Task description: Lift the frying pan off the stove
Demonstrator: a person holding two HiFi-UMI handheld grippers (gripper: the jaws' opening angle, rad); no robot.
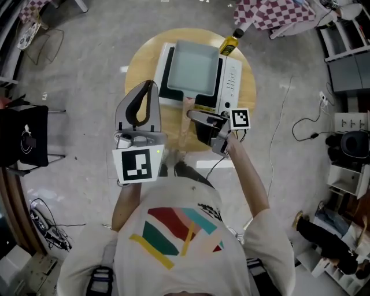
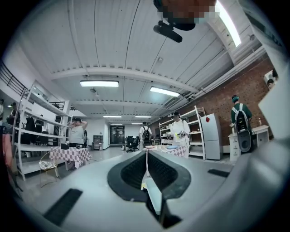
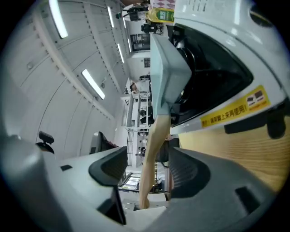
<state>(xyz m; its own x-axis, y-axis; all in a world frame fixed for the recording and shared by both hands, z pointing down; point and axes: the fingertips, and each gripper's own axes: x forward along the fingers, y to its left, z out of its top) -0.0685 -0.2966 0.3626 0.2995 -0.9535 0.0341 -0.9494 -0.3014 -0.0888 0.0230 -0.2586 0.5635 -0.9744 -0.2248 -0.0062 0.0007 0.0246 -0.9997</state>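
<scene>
A square pale-grey frying pan (image 1: 192,69) sits on a white portable stove (image 1: 233,81) on a round wooden table (image 1: 139,58). Its light wooden handle (image 1: 185,128) points toward me. My right gripper (image 1: 195,122) is at the handle, turned on its side. In the right gripper view the handle (image 3: 152,149) runs between the spread jaws of the right gripper (image 3: 149,168) with a gap on each side, and the pan (image 3: 168,68) and stove (image 3: 226,59) lie beyond. My left gripper (image 1: 151,85) is held upright left of the stove, tips together; the left gripper (image 2: 146,153) holds nothing.
A yellow oil bottle (image 1: 229,44) stands at the table's far edge beside the stove. A checkered cloth (image 1: 277,13) lies beyond it. A black chair (image 1: 23,139) is at the left, and cables (image 1: 306,128) and shelving at the right. People stand far off in the room.
</scene>
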